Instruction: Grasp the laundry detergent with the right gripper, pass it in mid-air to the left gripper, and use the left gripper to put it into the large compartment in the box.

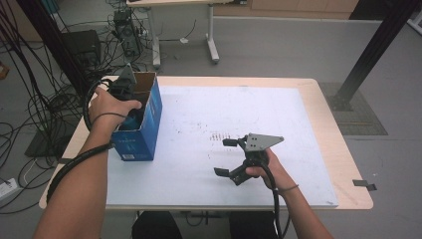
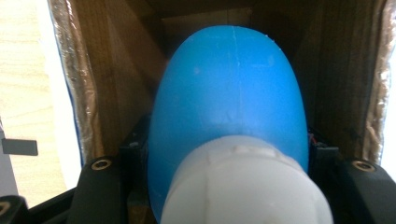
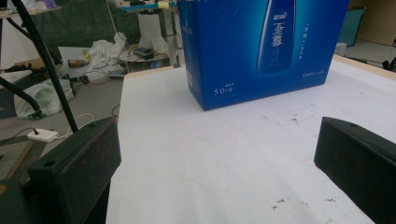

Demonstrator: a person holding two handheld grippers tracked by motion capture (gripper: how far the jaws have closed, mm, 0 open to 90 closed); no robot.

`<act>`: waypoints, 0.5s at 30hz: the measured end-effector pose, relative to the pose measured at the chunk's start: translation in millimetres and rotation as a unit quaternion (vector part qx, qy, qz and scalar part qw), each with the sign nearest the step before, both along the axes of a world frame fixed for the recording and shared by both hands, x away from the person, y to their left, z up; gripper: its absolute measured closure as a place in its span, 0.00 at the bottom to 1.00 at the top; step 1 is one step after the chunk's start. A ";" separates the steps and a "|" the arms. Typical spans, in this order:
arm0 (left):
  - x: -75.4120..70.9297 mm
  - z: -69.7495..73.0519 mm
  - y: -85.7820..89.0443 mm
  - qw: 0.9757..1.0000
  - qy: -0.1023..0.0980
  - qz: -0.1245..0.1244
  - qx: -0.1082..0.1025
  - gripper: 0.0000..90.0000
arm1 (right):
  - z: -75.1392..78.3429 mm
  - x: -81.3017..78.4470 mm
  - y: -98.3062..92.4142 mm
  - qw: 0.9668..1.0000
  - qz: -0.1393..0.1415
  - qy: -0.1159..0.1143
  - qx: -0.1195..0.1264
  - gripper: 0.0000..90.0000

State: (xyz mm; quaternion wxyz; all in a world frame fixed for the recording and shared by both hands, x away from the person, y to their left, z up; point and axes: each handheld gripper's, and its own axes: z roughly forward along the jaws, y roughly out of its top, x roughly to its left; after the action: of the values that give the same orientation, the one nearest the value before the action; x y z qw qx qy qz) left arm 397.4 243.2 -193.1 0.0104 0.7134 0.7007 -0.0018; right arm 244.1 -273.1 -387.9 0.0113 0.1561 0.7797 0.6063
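Two grippers: left (image 2: 229,186) clamped on blue bottle (image 2: 229,93) inside box (image 1: 144,124), right (image 1: 225,157) wide open.

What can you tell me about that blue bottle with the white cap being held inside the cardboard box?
The blue bottle is smooth, rounded plastic by the look of it, with a faint seam down its middle and a white cap nearest the camera. The left claw is shut on it, one black jaw on each side just behind the cap. The bottle points into the blue box, between its brown cardboard walls. The box stands open-topped at the table's left edge. Whether the bottle touches the box's bottom cannot be told.
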 end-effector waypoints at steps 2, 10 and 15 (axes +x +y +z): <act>-0.3 -0.1 -0.5 1.000 0.000 0.000 0.001 0.42 | 0.0 0.0 0.1 1.000 0.001 0.000 0.001 0.01; -0.5 -0.3 1.0 1.000 0.000 0.001 -0.001 0.42 | 1.4 -0.8 0.1 1.000 0.000 -0.002 -0.001 0.01; 0.6 -0.4 0.6 1.000 0.001 0.001 -0.001 0.42 | 0.8 -1.6 -1.3 1.000 -0.001 -0.001 0.001 0.01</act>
State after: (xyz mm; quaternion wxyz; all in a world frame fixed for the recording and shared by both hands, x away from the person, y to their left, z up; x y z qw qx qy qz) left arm 398.0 243.7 -193.5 0.0102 0.7126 0.7015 -0.0031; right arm 242.5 -274.4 -387.1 0.0126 0.1564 0.7787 0.6075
